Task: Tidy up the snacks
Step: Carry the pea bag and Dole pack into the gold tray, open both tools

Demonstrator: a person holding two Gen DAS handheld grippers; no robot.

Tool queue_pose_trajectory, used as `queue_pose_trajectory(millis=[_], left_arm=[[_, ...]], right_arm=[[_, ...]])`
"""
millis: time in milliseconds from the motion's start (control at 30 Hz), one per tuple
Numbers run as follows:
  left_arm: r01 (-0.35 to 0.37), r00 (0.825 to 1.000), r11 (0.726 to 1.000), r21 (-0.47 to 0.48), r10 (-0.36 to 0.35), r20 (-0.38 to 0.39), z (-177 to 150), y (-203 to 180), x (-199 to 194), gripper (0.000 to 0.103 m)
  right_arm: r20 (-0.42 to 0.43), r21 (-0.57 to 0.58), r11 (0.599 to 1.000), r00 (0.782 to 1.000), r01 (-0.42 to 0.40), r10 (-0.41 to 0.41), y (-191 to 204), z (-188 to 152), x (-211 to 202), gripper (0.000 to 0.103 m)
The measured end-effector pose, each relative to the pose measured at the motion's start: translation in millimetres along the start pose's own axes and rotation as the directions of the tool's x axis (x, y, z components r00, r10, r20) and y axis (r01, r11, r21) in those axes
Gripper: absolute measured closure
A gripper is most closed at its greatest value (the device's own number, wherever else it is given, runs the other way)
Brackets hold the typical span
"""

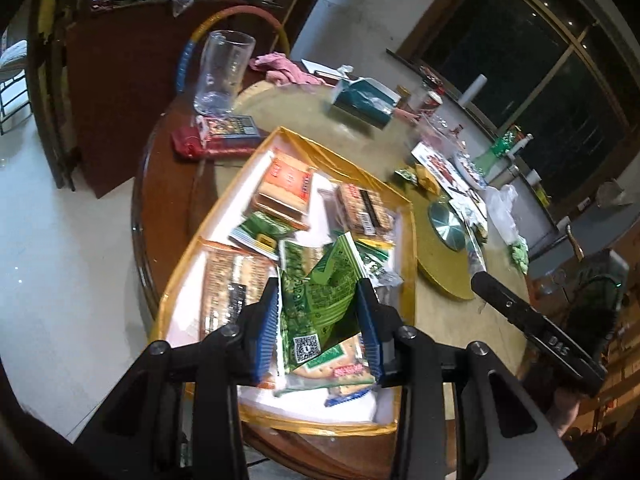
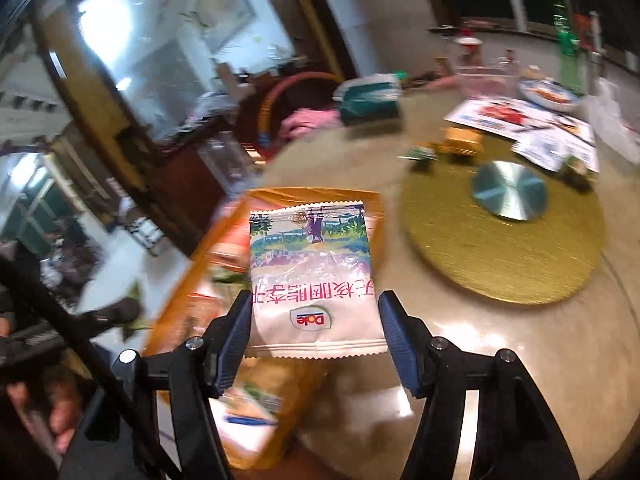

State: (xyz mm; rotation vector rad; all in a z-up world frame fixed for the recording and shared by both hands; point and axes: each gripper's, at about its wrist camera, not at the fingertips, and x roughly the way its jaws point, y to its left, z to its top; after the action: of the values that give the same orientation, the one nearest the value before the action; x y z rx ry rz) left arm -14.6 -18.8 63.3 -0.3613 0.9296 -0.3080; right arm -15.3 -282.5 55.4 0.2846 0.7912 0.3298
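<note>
Left hand-held gripper (image 1: 318, 320) pinches a crinkly green packet (image 1: 320, 296) above the box (image 1: 408, 240); right hand-held gripper (image 2: 316, 328) clasps a light, slippery white pouch (image 2: 312, 276), best held by its edges.

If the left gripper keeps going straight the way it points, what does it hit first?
Probably the snack packets piled in the yellow box just ahead of the left gripper, which already holds a green packet; depth is unclear.

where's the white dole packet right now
In the right wrist view, the white Dole packet sits between the right gripper fingers, above the yellow-rimmed box.
</note>
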Motion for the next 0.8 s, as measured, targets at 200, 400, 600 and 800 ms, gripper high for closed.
queue_pose_trajectory(millis=[200, 400, 600, 800], left_arm=[[-0.067, 0.997, 0.998, 0.019, 0.068, -0.033, -2, 7, 20, 0.064], [-0.124, 0.99, 0.991, 0.047, 0.127, -0.065, -1, 13, 36, 0.064], [-0.156, 0.981, 0.987, 0.029, 0.158, -0.111, -2, 27, 50, 0.063], [-0.165, 0.976, 0.986, 0.036, 0.168, -0.138, -3, 34, 59, 0.063]], right_arm=[[-0.081, -0.073, 0.996, 0.996, -0.047, 0.041, 34, 3, 48, 0.04], [-0.158, -0.121, 0.991, 0.987, -0.056, 0.036, 54, 3, 92, 0.04], [-0.191, -0.132, 0.99, 0.981, -0.051, 0.025, 59, 4, 112, 0.04], [-0.207, -0.12, 0.992, 0.978, -0.047, 0.022, 57, 6, 121, 0.039]])
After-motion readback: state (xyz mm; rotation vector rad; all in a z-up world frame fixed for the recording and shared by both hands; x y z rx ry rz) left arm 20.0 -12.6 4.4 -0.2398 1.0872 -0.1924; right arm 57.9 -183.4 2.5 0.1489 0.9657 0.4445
